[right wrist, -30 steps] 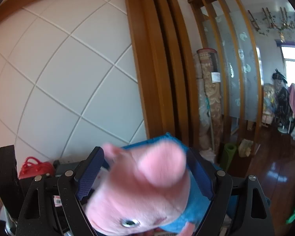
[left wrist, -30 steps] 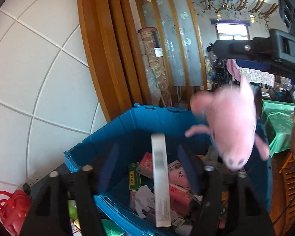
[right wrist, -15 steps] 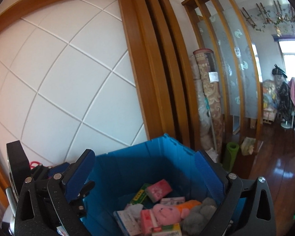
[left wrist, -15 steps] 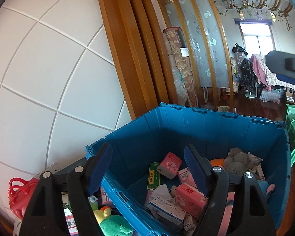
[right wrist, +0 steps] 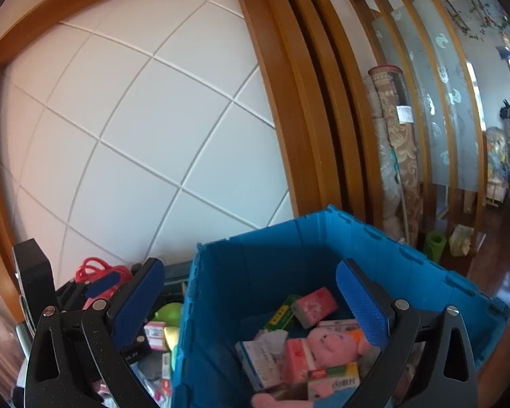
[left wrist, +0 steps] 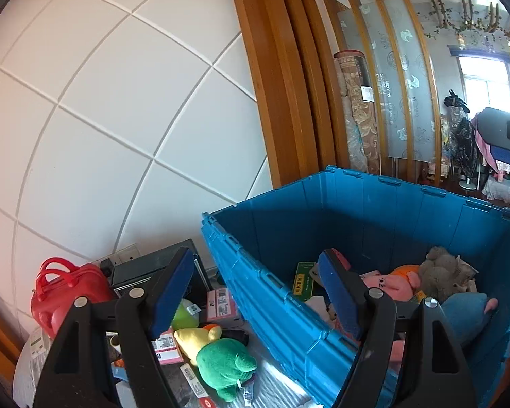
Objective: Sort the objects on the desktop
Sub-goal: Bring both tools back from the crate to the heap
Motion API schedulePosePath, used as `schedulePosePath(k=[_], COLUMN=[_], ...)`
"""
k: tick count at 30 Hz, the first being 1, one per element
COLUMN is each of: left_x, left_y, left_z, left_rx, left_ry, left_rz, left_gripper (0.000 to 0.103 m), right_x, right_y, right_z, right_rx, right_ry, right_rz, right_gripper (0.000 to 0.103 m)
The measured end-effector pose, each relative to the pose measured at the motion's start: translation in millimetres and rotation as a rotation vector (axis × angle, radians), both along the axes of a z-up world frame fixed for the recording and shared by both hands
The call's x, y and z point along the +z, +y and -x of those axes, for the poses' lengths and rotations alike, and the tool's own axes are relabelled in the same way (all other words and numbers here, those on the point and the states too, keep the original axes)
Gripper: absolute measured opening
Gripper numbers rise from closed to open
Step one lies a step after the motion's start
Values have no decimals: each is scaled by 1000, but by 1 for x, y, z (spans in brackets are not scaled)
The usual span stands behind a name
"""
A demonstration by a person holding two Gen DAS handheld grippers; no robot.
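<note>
Dropped into the blue crate (right wrist: 408, 265), the pink plush (right wrist: 336, 343) left both grippers (left wrist: 255, 292) (right wrist: 251, 302) released, risking rim collisions reaching back.

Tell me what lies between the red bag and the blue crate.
A black box, in the left wrist view, between the red bag and the blue crate.

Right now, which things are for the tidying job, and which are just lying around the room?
For the job: blue bin; green plush toy, yellow plush toy and pink box outside it; pink plush and tissue pack already inside; both open, empty grippers, left, right.

Just lying about: red bag; rolled carpet; wooden screen.
</note>
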State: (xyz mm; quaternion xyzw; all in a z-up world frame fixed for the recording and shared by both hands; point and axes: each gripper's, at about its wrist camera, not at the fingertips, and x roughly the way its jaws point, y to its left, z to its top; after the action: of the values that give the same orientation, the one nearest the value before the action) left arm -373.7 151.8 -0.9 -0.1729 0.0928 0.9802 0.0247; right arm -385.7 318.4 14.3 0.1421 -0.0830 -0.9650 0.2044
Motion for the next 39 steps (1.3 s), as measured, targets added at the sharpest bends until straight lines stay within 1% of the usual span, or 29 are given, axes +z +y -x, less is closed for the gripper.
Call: schedulePosePath(k=[6,11,14,20,24,26,28,30,34,37,39], left_x=[-21,-49,-68,-105,-128,-142,-159,-176,-208,-226,-238], left_y=[-54,-110,-148,-224,-262,-274,-284,-292,-301,-303,-307], left_z=[-26,-52,-65,-94,-117,-127,-134,-140,-144,-143,-141], left_rx=[66,136,178,270,295,299,302,312,340,346,354], left_ry=[-24,-71,-113,-198,-229,-245,-275,-304,-357,-380,-399], left_rz=[-20,-4,-6,15,38,62,63,50,14,6,-31], left_gripper=[75,76,75,76,76,76,76,75,76,75,75], right_x=[-4,-12,-25,-56,-83,-100,-119,-140,-178,-199,-211], right_y=[-41,-91,-122,-178,-214,-230,-247,-263,-292,-307,-315], right_z=[-17,-37,-47,-67,-83,-88,-91,-90,-81,-71,-64], right_rx=[41,102,141,208,258,285,315,347,431,485,520], right_ry=[-8,-10,-41,-115,-137,-151,-175,-205,-271,-301,-315], right_rz=[-31,-73,-87,-108,-137,-154,-172,-197,-278,-305,-315], right_gripper=[103,103,102,103,103,102,102,102,102,102,102])
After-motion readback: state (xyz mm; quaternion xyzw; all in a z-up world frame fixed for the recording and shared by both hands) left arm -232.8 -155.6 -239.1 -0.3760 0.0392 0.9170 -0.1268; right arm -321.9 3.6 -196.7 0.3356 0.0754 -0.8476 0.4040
